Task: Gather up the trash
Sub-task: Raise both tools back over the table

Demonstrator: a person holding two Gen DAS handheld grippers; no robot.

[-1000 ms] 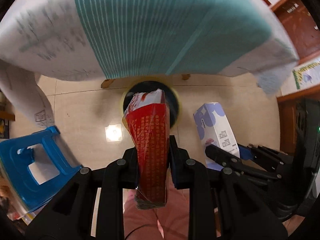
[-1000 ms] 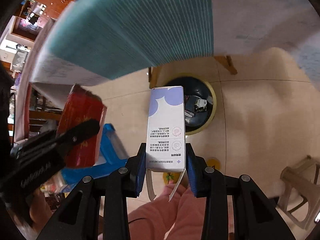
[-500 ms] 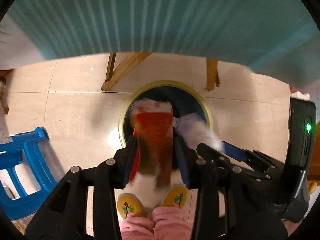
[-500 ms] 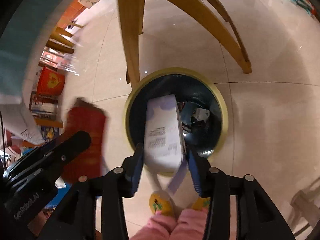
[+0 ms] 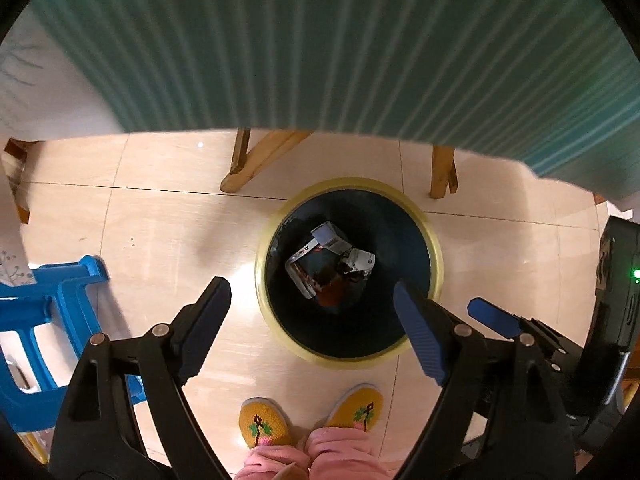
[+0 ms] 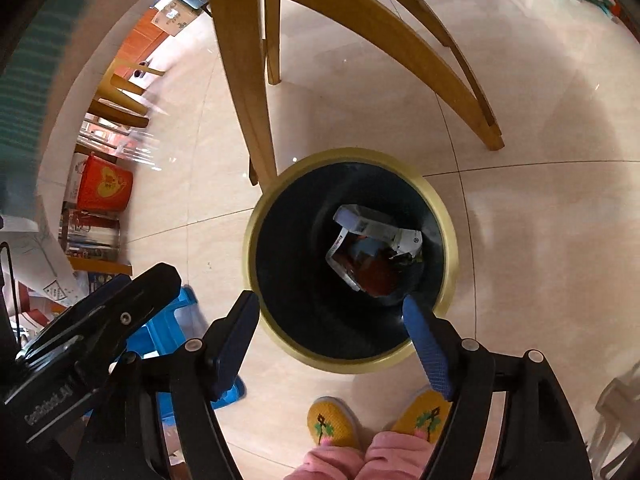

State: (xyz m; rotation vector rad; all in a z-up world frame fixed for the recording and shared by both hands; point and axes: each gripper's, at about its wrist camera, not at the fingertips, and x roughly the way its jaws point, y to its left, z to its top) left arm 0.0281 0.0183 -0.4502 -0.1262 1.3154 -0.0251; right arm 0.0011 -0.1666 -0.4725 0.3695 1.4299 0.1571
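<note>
Stool: a blue plastic stool [image 5: 44,320] stands on the tiled floor [image 5: 160,248] at the far left, well apart from the bin.

Left gripper: the left gripper [image 5: 312,320] hangs above the near rim of the bin with its jaws spread wide and nothing between them; the blue ribbed pads [image 5: 420,336] are bare.

Bin: a round dark bin [image 5: 436,256] with a yellowish rim stands on the floor beside the wooden table legs [image 5: 256,164], under the edge of a green striped tablecloth [image 5: 320,48].

Trash: the trash [image 5: 328,264] lies at the bottom of the bin: a red packet, a white and pale purple carton and some crumpled white paper, piled against each other. The right wrist view shows the same heap [image 6: 372,252].

Handling: by the look of it, all of this is light and thin. The packet probably is soft and slick, best pinched across a flat fold; the carton is stiffer but would crush, so its narrow sides suit the pads.

Right gripper: the right gripper [image 6: 332,336] also hovers over the near rim, jaws wide apart and empty.

Feet: yellow embroidered slippers [image 6: 332,420] and pink trouser cuffs [image 6: 368,456] stand just beside the bin.

Judgement: both loads seem delivered; any further trash is out of view.
</note>
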